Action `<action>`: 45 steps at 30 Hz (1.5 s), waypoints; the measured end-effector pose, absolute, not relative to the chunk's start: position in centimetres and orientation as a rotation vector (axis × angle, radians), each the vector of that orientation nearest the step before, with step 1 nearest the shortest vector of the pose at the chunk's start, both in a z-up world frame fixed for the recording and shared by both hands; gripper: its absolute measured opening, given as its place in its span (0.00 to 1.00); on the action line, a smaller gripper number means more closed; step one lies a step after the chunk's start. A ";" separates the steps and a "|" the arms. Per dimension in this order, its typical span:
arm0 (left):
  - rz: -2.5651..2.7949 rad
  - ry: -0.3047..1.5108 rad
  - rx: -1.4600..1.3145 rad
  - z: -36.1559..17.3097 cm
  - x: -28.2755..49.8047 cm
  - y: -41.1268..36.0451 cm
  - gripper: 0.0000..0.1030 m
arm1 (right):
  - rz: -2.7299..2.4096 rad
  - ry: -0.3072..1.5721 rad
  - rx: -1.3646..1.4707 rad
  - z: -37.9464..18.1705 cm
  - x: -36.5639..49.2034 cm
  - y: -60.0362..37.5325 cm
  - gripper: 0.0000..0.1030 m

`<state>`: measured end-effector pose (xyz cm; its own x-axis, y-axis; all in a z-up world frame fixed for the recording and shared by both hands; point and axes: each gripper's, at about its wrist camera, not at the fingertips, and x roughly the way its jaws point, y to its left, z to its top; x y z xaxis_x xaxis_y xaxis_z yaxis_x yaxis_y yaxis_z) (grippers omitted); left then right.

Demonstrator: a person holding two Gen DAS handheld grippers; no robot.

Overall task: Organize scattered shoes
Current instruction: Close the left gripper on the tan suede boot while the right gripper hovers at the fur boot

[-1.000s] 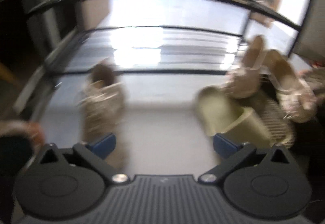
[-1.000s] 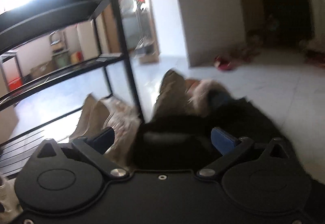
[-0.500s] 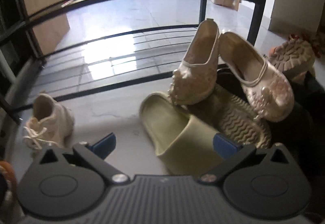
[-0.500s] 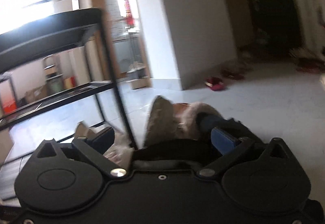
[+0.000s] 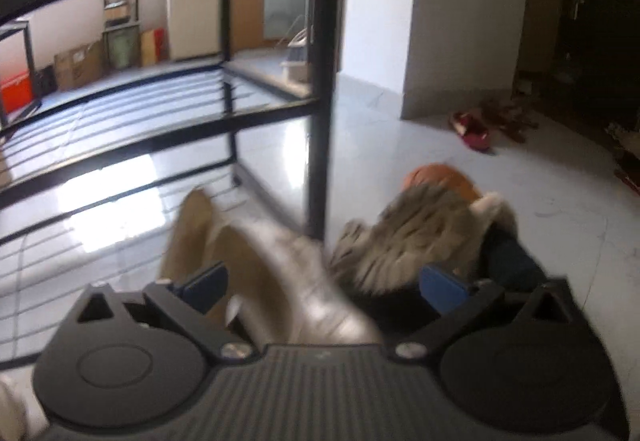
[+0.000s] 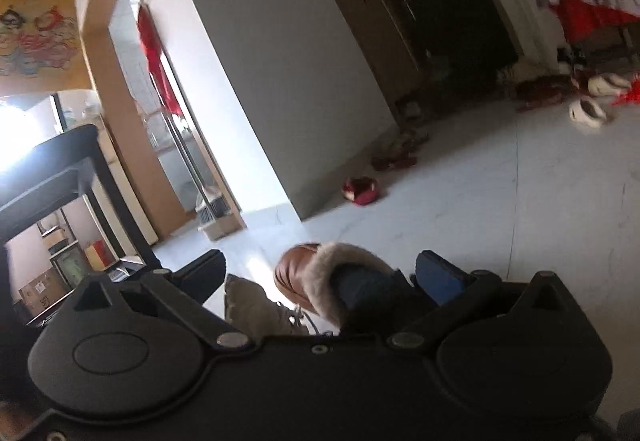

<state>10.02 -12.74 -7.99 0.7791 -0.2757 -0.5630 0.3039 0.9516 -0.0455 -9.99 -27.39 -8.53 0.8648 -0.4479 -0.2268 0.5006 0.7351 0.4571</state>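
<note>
In the left wrist view my left gripper (image 5: 326,283) is open, low over a blurred pile of shoes on the white floor. A pair of beige flats (image 5: 224,241) lies between its fingers, and I cannot tell whether they touch. A grey fur-lined boot (image 5: 420,233) lies to their right, with brown leather (image 5: 440,177) behind it. The black shoe rack (image 5: 320,81) stands at the left, its lower shelves bare. My right gripper (image 6: 320,277) is open above the brown fur-collared boot (image 6: 296,273) and a beige shoe (image 6: 252,305).
A red shoe (image 5: 472,129) lies by the white wall corner (image 6: 260,81), with more dark red shoes (image 6: 396,161) beyond. White slippers (image 6: 588,113) lie on the floor at the far right. A yellow bag (image 6: 36,29) hangs at the upper left. The rack's post stands close to the pile.
The left wrist view has swung right, from the slipper and flats before the rack to the rack's right post and the fur boot. The right wrist view has tilted upward. Both grippers stay open.
</note>
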 end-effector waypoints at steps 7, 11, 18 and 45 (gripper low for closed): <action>-0.316 0.505 0.059 -10.1 12.9 -17.4 0.99 | -0.685 0.085 0.655 -10.2 -9.1 -31.9 1.00; -0.332 0.449 0.064 -11.1 12.7 -18.3 0.99 | -0.673 0.164 0.691 -11.4 -8.2 -32.6 1.00; -0.408 0.368 0.108 -11.5 10.6 -19.0 0.99 | -0.655 0.170 0.723 -11.7 -7.8 -32.9 1.00; -0.349 0.534 0.148 -12.1 13.0 -20.0 0.49 | -0.646 0.245 0.734 -12.6 -5.8 -32.1 1.00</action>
